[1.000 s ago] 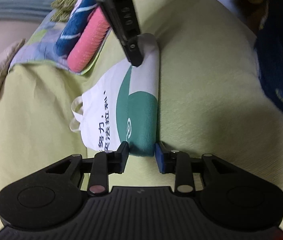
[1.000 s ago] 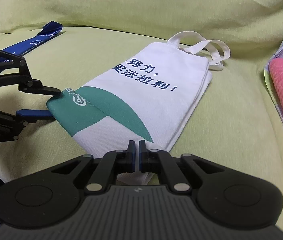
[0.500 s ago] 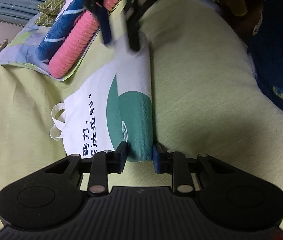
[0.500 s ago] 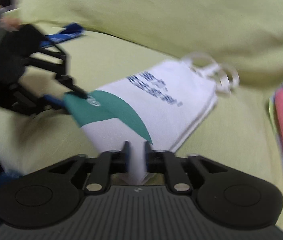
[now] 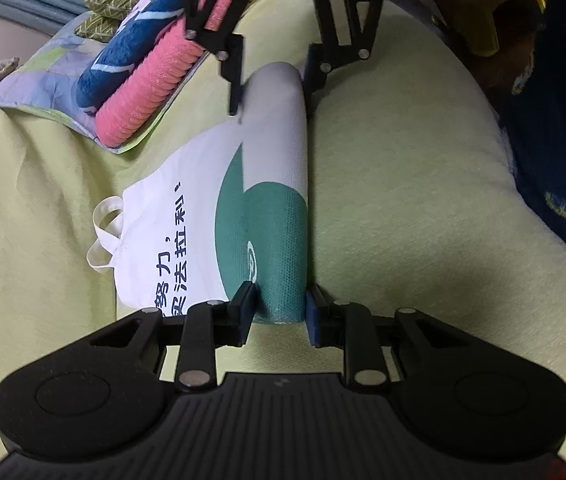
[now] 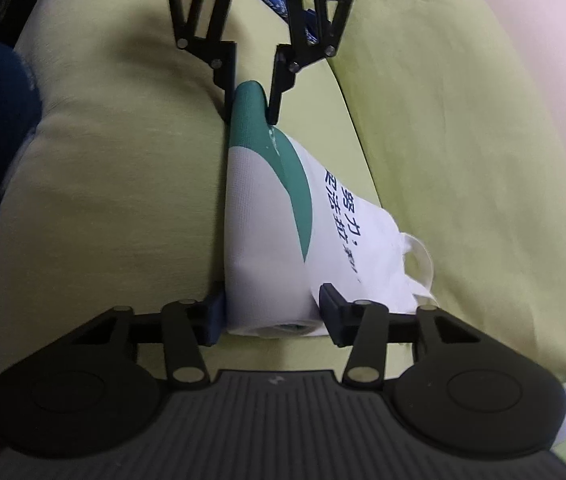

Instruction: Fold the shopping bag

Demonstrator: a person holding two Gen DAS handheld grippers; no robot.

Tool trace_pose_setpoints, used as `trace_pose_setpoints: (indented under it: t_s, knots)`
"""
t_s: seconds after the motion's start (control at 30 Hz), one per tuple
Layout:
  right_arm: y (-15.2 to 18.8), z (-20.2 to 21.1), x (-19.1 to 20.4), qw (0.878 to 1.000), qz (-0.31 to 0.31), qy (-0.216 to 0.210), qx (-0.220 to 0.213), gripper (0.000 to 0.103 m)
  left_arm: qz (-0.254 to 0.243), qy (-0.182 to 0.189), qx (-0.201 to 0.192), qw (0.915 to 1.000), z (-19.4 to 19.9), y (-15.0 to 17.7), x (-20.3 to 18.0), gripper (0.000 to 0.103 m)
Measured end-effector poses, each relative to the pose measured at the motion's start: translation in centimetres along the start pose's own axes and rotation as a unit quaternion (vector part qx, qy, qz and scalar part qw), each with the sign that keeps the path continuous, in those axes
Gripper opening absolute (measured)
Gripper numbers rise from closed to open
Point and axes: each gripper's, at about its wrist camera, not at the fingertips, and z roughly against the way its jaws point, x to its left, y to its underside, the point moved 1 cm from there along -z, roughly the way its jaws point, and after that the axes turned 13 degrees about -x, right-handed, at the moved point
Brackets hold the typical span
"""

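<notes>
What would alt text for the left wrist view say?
A white and green shopping bag on a yellow-green sofa, its rolled edge between the left gripper and the right gripper. Pink and blue towels lie behind.
</notes>
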Motion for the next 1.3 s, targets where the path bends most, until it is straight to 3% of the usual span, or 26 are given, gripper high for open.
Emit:
trace_pose_setpoints:
  t_s: [0.13, 0.23, 0.4, 0.5, 0.57, 0.7, 0.77, 0.9, 0.97, 1.03, 1.1, 1.17, 1.2, 1.23, 1.3]
  knots:
    - [0.0, -0.2, -0.9, 0.999, -0.049, -0.020, 0.012, 0.036, 0.037, 0.016, -0.005, 0.9992, -0.1, 0.2, 1.4, 0.031]
    - [-0.1, -0.2, -2.7, 0.992, -0.120, -0.044, 0.024, 0.034, 0.078, 0.043, 0.001, 0.9960, -0.1, -0.1, 2.9, 0.031]
    - [0.6, 1.3, -4.9, 0.963, -0.250, -0.100, 0.024, 0.033, 0.123, 0.109, -0.001, 0.9864, 0.6, -1.8, 4.3, 0.032]
    - [2.0, 2.9, -5.0, 0.937, -0.328, -0.121, 0.021, 0.034, 0.142, 0.134, -0.005, 0.9807, 0.3, -2.7, 4.7, 0.032]
    - [3.5, 3.6, -5.5, 0.906, -0.400, -0.135, 0.017, 0.034, 0.157, 0.149, -0.002, 0.9762, -0.3, -2.9, 5.3, 0.032]
    - [7.2, 3.4, -7.0, 0.829, -0.538, -0.154, 0.010, 0.034, 0.198, 0.170, 0.006, 0.9653, -1.6, -2.7, 7.0, 0.034]
    - [8.8, 3.0, -7.8, 0.782, -0.602, -0.163, 0.009, 0.034, 0.225, 0.174, 0.005, 0.9587, -1.9, -2.3, 7.8, 0.034]
    - [12.2, 1.9, -9.0, 0.674, -0.715, -0.186, 0.014, 0.033, 0.273, 0.164, 0.001, 0.9481, -1.7, -1.5, 8.8, 0.038]
    - [13.2, 1.5, -9.1, 0.640, -0.743, -0.193, 0.024, 0.031, 0.294, 0.144, -0.002, 0.9447, -1.1, -1.2, 9.2, 0.041]
    - [14.2, 1.1, -9.2, 0.606, -0.770, -0.197, 0.035, 0.030, 0.303, 0.114, -0.004, 0.9461, -0.4, -1.2, 9.5, 0.042]
    - [15.1, 0.9, -9.2, 0.570, -0.797, -0.195, 0.048, 0.029, 0.300, 0.081, -0.009, 0.9505, 0.8, -1.5, 9.6, 0.036]
    - [16.2, 0.7, -8.6, 0.521, -0.830, -0.188, 0.065, 0.028, 0.289, 0.053, -0.016, 0.9556, 2.0, -2.0, 9.6, 0.021]
    - [16.7, 0.5, -8.5, 0.502, -0.842, -0.188, 0.069, 0.028, 0.279, 0.046, -0.023, 0.9589, 2.7, -2.4, 9.5, 0.019]
    - [16.8, 0.4, -8.6, 0.497, -0.844, -0.188, 0.072, 0.028, 0.269, 0.041, -0.031, 0.9618, 3.2, -3.0, 9.3, 0.019]
    - [16.5, 0.2, -9.0, 0.503, -0.839, -0.187, 0.085, 0.028, 0.251, 0.036, -0.043, 0.9664, 3.5, -4.0, 9.0, 0.019]
